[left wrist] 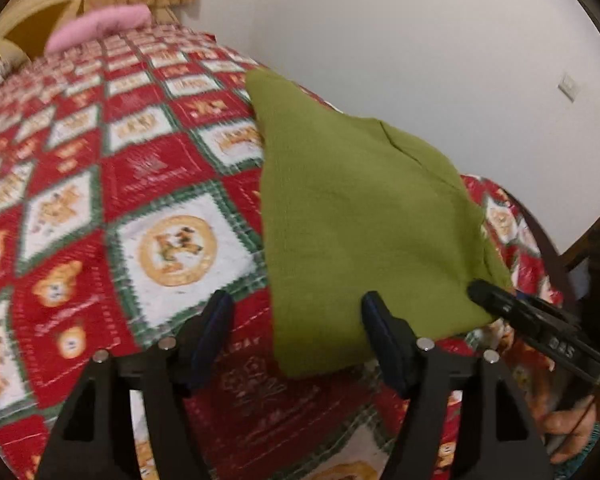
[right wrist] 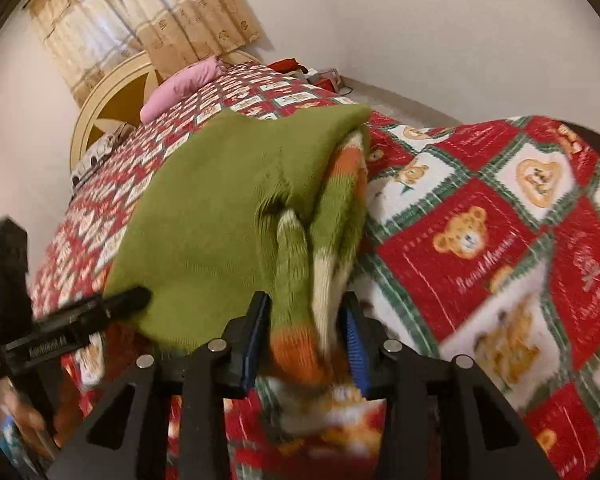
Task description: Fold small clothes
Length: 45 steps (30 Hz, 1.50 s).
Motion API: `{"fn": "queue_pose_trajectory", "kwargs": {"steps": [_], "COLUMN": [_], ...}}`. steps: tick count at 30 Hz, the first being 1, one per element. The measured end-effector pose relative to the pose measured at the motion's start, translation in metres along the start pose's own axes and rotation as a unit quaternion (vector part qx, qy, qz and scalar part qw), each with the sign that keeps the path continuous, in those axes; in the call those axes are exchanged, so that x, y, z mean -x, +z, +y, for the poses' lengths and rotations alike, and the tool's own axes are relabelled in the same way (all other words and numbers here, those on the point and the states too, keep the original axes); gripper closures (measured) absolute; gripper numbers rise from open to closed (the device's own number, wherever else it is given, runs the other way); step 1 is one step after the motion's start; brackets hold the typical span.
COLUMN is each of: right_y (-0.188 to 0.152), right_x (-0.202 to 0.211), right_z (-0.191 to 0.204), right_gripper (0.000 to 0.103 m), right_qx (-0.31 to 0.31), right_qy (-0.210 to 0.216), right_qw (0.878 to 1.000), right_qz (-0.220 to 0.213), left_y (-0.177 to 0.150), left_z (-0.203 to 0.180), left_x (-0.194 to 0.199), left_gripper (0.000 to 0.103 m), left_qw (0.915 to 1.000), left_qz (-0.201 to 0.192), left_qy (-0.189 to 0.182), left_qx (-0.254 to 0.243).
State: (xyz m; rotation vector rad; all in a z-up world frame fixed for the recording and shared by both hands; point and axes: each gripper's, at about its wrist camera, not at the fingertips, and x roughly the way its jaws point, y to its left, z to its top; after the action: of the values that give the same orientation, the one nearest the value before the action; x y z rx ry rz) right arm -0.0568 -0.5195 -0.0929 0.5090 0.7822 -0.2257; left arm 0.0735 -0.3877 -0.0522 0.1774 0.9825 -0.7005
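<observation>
A small green knitted garment [left wrist: 352, 224] lies folded on the red patterned bedspread [left wrist: 148, 168]. My left gripper [left wrist: 296, 312] is open just above the bedspread, its right finger at the garment's near edge, holding nothing. In the right wrist view the same garment [right wrist: 220, 216] shows a green, cream and orange striped sleeve [right wrist: 300, 280] bunched between the fingers of my right gripper [right wrist: 306, 328], which is shut on it. The right gripper's tip [left wrist: 484, 292] also shows in the left wrist view at the garment's right corner.
A pink pillow [right wrist: 180, 88] lies at the head of the bed by the round headboard [right wrist: 100, 112]. A curtain [right wrist: 140, 20] hangs behind. The white wall [left wrist: 420, 40] runs close along the bed's far side. The left gripper [right wrist: 128, 300] shows at the garment's left edge.
</observation>
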Motion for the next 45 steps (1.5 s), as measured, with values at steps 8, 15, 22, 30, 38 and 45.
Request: {"fn": "queue_pose_trajectory", "kwargs": {"steps": [8,15,22,30,38,45], "right_y": [-0.026,-0.032,-0.030,-0.036,-0.039,-0.042], "right_x": [0.051,0.104,0.142,0.178,0.198,0.206], "right_z": [0.019,0.037,0.060,0.084,0.092,0.098], "right_gripper": [0.060,0.044,0.030,0.023,0.021,0.020], "right_qx": [0.065,0.068,0.063,0.068,0.068,0.076], "right_qy": [-0.067,-0.082,-0.084,-0.077,-0.103,-0.112], "right_qw": [0.995,0.989,0.978,0.965,0.951,0.943], "right_qz": [-0.025,-0.104,-0.181,-0.243,-0.283,-0.303], "left_y": [-0.017,-0.019,-0.026,-0.029,-0.034,-0.040], "left_z": [0.018,0.008,-0.009,-0.019,-0.019,-0.024], "left_x": [0.035,0.066,0.103,0.129,0.149,0.165], "left_gripper": [0.029,0.005,0.000,0.000,0.000,0.000], "left_qw": [0.9926,0.9874,0.9773,0.9707,0.9666,0.9552], "left_qz": [-0.055,-0.100,-0.158,-0.196,-0.218,-0.251], "left_qy": [0.090,0.104,0.119,0.124,0.121,0.138], "left_qx": [-0.059,-0.065,-0.077,-0.065,-0.062,-0.076]}}
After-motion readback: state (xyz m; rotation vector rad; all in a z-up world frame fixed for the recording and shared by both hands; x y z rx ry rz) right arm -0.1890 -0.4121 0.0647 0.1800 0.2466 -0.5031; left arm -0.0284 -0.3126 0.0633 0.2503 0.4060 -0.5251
